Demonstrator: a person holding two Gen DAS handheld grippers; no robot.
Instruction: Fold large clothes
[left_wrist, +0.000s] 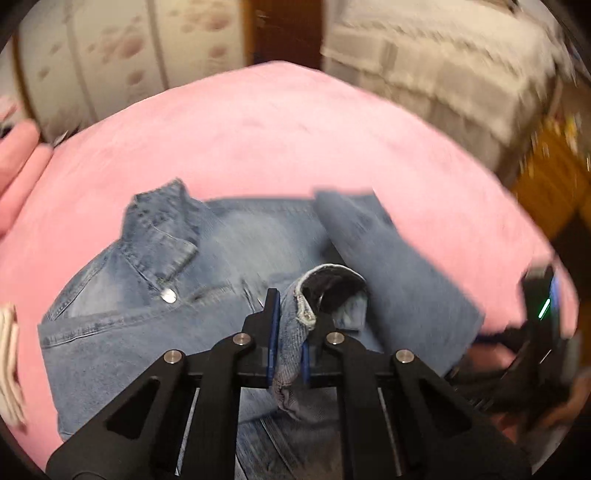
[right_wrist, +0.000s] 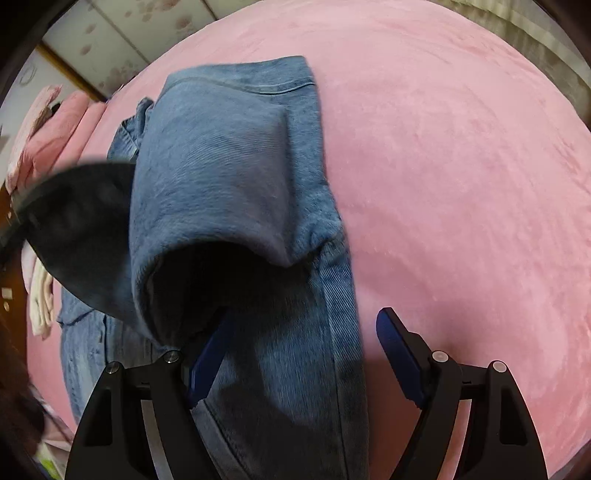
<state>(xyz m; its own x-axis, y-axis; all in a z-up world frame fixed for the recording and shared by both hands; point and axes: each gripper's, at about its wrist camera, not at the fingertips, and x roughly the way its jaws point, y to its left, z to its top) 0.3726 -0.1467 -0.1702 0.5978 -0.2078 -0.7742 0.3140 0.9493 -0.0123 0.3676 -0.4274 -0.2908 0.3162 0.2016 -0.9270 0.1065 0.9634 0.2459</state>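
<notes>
A blue denim jacket (left_wrist: 147, 314) lies on the pink bed cover (left_wrist: 258, 140), collar (left_wrist: 162, 229) to the left. My left gripper (left_wrist: 291, 314) is shut on the cuff (left_wrist: 299, 317) of a sleeve and holds it lifted above the jacket's front. Another sleeve (left_wrist: 388, 266) lies folded across the jacket's right part. In the right wrist view the jacket (right_wrist: 229, 166) bulges up close. My right gripper (right_wrist: 304, 317) stands open just above the jacket's right edge, nothing pinched. The dark blurred shape at the left is the left gripper (right_wrist: 81, 221).
Pink pillows (left_wrist: 18, 173) lie at the bed's left end, with a pale folded cloth (left_wrist: 9, 354) at the left edge. Behind the bed stand flowered wardrobe doors (left_wrist: 110, 48) and a beige quilt (left_wrist: 443, 66). The pink cover (right_wrist: 461, 184) stretches bare to the right.
</notes>
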